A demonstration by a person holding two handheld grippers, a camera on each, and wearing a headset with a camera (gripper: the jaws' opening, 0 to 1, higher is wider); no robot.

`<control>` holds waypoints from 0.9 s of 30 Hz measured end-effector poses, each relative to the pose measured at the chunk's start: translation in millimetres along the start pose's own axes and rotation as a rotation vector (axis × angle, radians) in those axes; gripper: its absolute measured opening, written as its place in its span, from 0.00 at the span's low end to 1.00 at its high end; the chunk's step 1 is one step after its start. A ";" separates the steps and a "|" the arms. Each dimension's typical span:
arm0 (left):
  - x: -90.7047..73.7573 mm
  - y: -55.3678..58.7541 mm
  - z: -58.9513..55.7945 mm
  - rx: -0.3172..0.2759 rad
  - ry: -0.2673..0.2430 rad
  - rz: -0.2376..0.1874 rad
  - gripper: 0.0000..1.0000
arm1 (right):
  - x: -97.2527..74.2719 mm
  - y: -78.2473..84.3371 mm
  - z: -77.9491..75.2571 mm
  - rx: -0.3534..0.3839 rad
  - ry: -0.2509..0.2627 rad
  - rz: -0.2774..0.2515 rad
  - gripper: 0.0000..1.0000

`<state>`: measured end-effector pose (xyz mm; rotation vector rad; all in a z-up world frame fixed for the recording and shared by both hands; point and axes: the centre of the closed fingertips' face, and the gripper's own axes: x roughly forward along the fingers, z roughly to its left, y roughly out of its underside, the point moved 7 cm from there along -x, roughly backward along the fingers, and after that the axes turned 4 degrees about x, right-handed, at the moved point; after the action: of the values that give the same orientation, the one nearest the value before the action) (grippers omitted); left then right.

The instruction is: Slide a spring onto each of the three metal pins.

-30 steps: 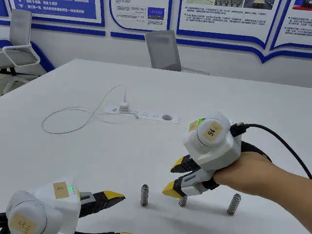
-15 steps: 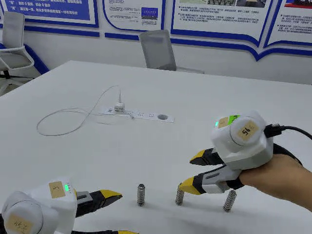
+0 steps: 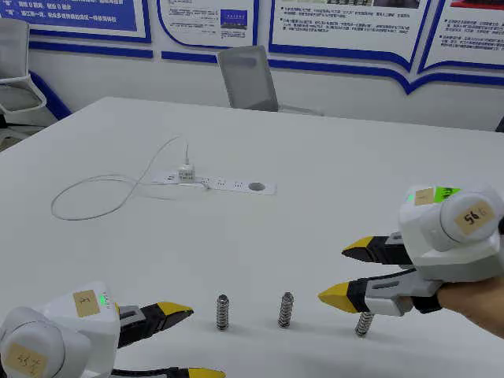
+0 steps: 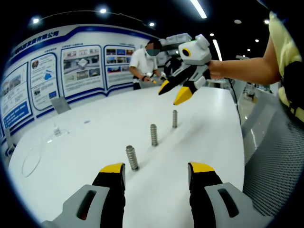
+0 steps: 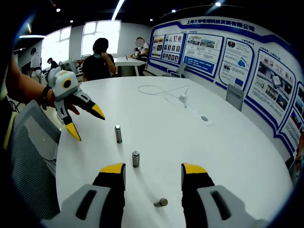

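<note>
White table (image 3: 331,157) is seen in the head view. A white power strip (image 3: 224,185) is laid flat on it, with a small white plug (image 3: 186,172) seated near its left end and a thin white cable (image 3: 53,206) looped off leftward. A grey chair (image 3: 246,79) is placed at the far edge (another chair (image 3: 14,83) far left). Blue-bordered posters (image 3: 339,27) are mounted on the wall. People (image 5: 99,59) are seen behind, in the right gripper view.

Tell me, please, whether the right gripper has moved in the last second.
Yes. The right gripper has drawn back rightward: its lower tip was at the middle spring, now between it and the right spring.
</note>
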<state>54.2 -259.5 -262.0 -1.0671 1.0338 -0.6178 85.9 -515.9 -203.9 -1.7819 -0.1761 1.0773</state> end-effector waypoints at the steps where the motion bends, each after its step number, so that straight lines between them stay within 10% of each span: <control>1: 0.0 0.0 0.2 0.001 -0.001 0.000 0.54 | -2.4 2.1 -0.9 0.007 0.005 -0.006 0.49; 27: -2.1 -0.6 1.0 -0.020 -0.020 -0.015 0.59 | -37.4 66.8 3.6 0.119 0.069 -0.059 0.62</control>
<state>54.3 -257.6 -260.5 -1.0974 1.0175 -0.6089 38.4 -566.6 -236.2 -1.6940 -0.1202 0.9634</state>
